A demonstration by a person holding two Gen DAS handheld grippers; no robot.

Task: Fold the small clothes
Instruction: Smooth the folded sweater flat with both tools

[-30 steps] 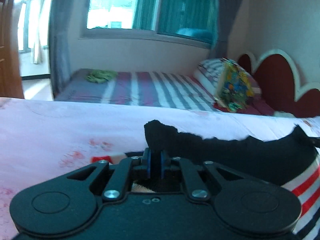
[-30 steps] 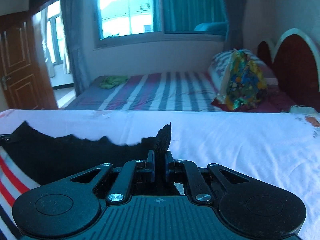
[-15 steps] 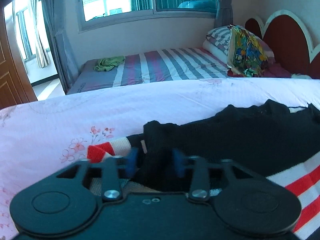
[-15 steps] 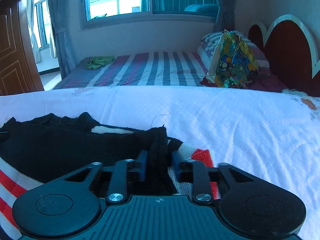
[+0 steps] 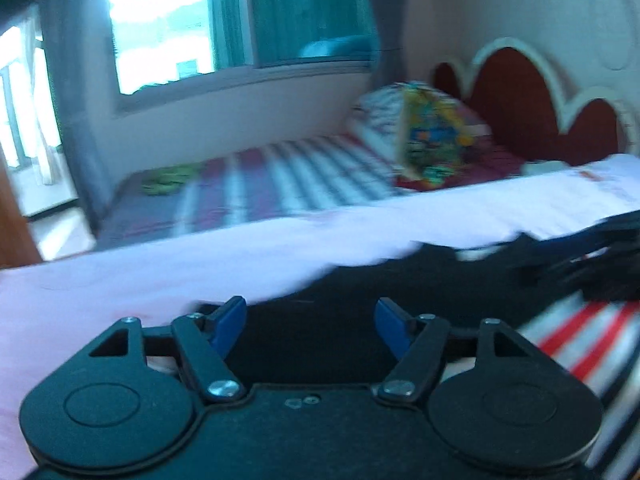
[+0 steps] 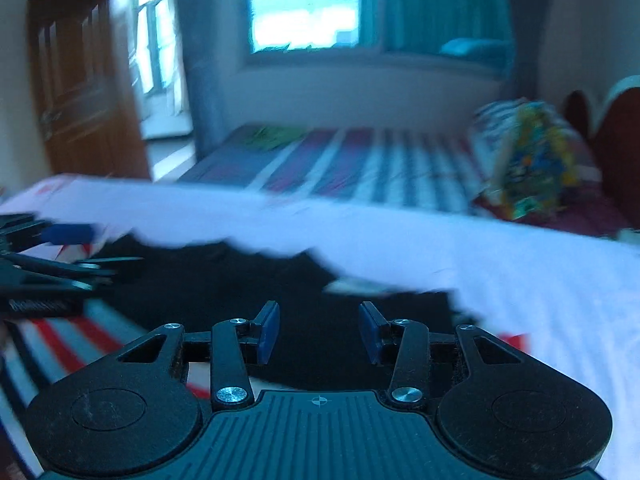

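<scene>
Left wrist view: the left gripper (image 5: 310,320) hangs over the bed (image 5: 120,280). Its blue pads (image 5: 230,322) stand wide apart and are still spreading. Nothing is pinched between them. Black cloth of the garment (image 5: 332,332) lies flat just past them, at about 12 o'clock. The red and white stripes (image 5: 580,332) of the garment show at 3 o'clock. The right gripper's tips (image 5: 592,264) poke in at about 2 o'clock, blurred.

Right wrist view: the left gripper's tips (image 6: 60,248) come in at 9 o'clock. The right gripper (image 6: 318,330) has its pads (image 6: 267,332) apart and spreading too, with nothing pinched. The garment (image 6: 320,344) lies under them, stripes (image 6: 72,340) at 8 o'clock. A striped bed (image 6: 360,168) sits far off at 12 o'clock.
</scene>
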